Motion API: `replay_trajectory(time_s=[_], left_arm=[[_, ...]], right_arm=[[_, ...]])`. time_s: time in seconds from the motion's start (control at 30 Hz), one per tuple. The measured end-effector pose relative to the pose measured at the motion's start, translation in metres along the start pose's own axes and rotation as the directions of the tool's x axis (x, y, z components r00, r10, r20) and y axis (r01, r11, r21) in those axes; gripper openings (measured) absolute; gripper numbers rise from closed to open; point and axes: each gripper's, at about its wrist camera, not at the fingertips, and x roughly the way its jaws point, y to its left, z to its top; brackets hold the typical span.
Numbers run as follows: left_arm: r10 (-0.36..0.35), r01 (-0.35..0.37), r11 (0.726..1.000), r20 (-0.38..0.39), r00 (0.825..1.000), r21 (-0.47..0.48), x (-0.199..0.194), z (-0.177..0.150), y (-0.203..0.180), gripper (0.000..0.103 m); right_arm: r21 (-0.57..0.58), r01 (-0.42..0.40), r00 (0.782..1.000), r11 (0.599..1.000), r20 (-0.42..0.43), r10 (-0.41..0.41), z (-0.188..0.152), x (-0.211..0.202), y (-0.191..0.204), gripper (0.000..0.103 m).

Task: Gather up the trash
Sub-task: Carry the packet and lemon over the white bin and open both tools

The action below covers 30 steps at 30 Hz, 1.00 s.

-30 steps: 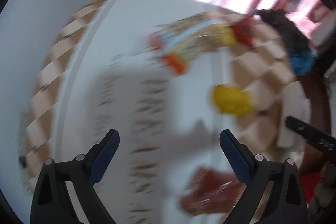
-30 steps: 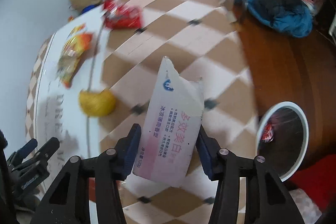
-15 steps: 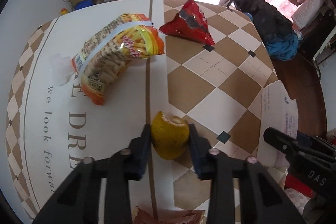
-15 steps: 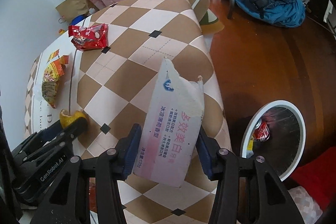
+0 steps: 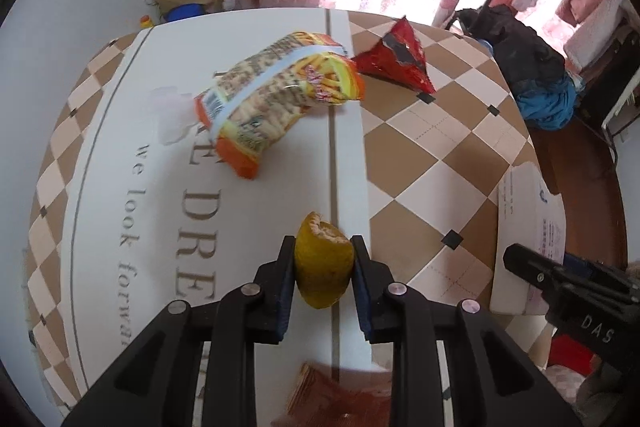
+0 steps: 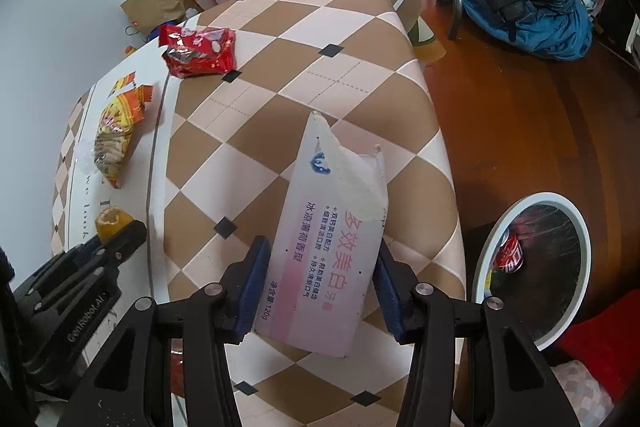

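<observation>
Closing from wide open a second ago, the left gripper [image 5: 324,275] now pinches the peel [image 5: 323,263], lifting it off the table [image 5: 404,155]. At 3 o'clock the right gripper [image 6: 320,279] clamps the torn box [image 6: 332,247] as before, likely held ready for the bin [image 6: 532,275] on the floor at its 3 o'clock, a can already inside. Farther off, at 11 o'clock, lies the yellow bag [image 5: 276,95]; the red wrapper [image 5: 396,59] at 1 o'clock. Both await collection.

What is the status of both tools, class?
Left tool shut on yellow fruit peel. Right tool grips torn pink-white carton. White-rimmed bin unobstructed.
</observation>
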Motion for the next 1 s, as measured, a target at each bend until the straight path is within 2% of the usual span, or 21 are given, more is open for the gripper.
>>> replay_trajectory(time_s=[0.27,0.57,0.8,1.0], left_arm=[[0.051,-0.051,0.999,0.089,0.995,-0.005,-0.044,-0.015,0.010,0.022],[0.029,-0.030,1.000,0.177,0.984,0.006,-0.110,-0.037,0.004,0.022],[-0.029,0.009,0.997,0.272,0.962,0.074,-0.172,-0.046,-0.038,0.022],[-0.138,0.083,0.978,0.299,0.944,0.189,-0.201,-0.045,-0.107,0.022]], right_arm=[[0.003,-0.045,0.997,0.999,0.061,0.044,-0.021,-0.026,0.007,0.052],[0.012,-0.133,0.980,0.991,0.153,0.129,-0.053,-0.083,0.006,0.051],[0.017,-0.194,0.952,0.981,0.242,0.185,-0.072,-0.146,-0.016,0.052],[0.071,-0.207,0.924,0.976,0.342,0.171,-0.085,-0.213,-0.076,0.052]])
